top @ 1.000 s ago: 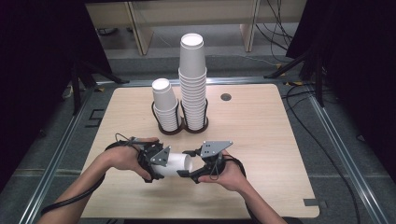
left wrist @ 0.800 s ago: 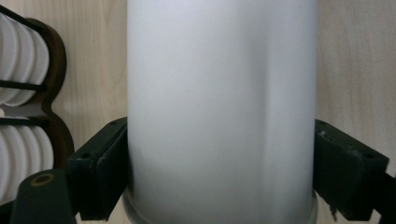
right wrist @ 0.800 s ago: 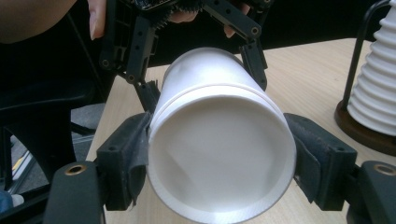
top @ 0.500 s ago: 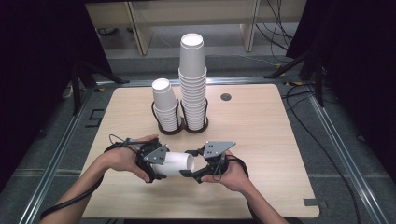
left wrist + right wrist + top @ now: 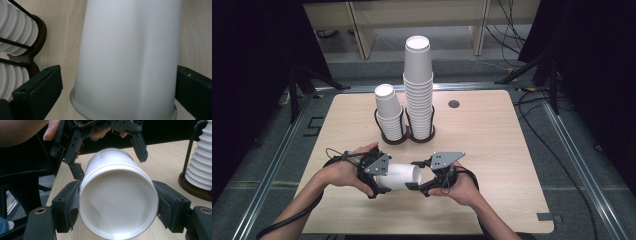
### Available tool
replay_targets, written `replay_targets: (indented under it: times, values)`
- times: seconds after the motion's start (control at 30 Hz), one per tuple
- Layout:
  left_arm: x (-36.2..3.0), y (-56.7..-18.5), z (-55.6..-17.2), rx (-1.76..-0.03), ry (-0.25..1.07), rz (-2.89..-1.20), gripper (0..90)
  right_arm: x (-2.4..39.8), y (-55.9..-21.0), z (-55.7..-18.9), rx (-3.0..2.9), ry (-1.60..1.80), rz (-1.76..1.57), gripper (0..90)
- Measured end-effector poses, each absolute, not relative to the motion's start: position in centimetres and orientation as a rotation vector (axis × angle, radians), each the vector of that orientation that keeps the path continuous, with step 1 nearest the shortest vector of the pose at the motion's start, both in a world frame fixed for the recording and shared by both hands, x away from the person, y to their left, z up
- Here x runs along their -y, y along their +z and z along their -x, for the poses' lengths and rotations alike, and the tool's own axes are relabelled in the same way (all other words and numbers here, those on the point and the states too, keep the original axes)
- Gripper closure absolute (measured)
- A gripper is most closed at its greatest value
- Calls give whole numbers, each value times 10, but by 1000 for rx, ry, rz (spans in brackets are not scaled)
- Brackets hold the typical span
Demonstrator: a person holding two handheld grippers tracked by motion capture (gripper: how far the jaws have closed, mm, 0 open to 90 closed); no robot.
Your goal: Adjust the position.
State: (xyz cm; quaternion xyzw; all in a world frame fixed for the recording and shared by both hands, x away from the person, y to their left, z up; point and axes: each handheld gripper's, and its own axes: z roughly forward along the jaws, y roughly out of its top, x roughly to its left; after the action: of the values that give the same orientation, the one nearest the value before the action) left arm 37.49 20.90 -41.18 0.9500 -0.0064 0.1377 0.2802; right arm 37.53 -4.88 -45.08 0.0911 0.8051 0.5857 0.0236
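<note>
1. One wooden table [image 5: 492, 130] carries everything.
2. Two stacks of white cups stand in a dark wire holder [image 5: 404, 136] at the table's far middle: the tall stack [image 5: 419, 90] upright, the short stack [image 5: 389, 112] just beside it, leaning slightly.
3. One white cup [image 5: 399, 176] lies level above the near edge, between both hands.
4. The right tongs [image 5: 414, 186] clamp its rim end, pads pressing both sides.
5. The left tongs [image 5: 377, 186] have just been opening; their jaws flank the cup's base end, a gap showing at one jaw.
</note>
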Motion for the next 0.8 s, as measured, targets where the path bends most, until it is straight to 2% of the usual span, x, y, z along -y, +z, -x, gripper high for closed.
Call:
replay_targets:
  times: [0.27, 0.57, 0.8]
  values:
    - [-218, -420, -369, -78, 404, -2386, 0, 58, -450, -375, -2459, 1831, -336, 277]
    - [-223, -432, -362, -213, 424, -2315, 0, 64, -448, -374, -2412, 1893, -380, 277]
    - [-228, -446, -360, -323, 433, -2140, 0, 68, -446, -375, -2351, 1945, -411, 277]
